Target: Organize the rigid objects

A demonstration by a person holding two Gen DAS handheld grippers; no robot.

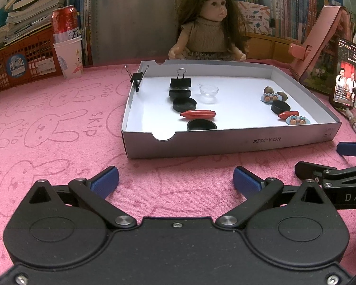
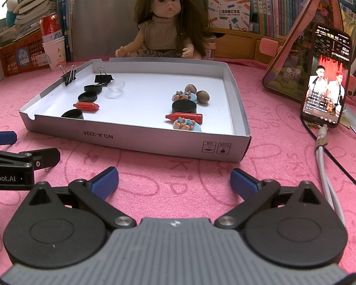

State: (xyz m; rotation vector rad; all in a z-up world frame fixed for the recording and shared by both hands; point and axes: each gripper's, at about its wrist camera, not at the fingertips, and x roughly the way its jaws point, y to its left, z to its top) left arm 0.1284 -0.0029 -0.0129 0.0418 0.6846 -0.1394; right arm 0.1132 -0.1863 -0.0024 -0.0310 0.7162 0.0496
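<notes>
A shallow white box (image 1: 249,142) (image 2: 154,140) lies on the pink cloth. On its left side are a black binder clip (image 1: 180,80) (image 2: 103,78), several black lids (image 1: 184,104) (image 2: 87,97), a clear cup (image 1: 208,90) (image 2: 116,86) and a red piece (image 1: 198,114) (image 2: 86,106). On its right side are two walnuts (image 2: 197,92), a black puck (image 2: 185,108), a red piece (image 2: 185,116) and bear charms (image 2: 187,124). Another binder clip (image 1: 137,77) (image 2: 68,74) grips the left wall. My left gripper (image 1: 175,180) and right gripper (image 2: 174,180) are open and empty, in front of the box.
A doll (image 1: 208,23) (image 2: 168,19) sits behind the box. A can in a paper cup (image 1: 67,45) and an orange crate (image 1: 19,64) stand at back left. A phone (image 2: 326,76) with a cable and a pink stand (image 2: 303,54) are at right. Books line the back.
</notes>
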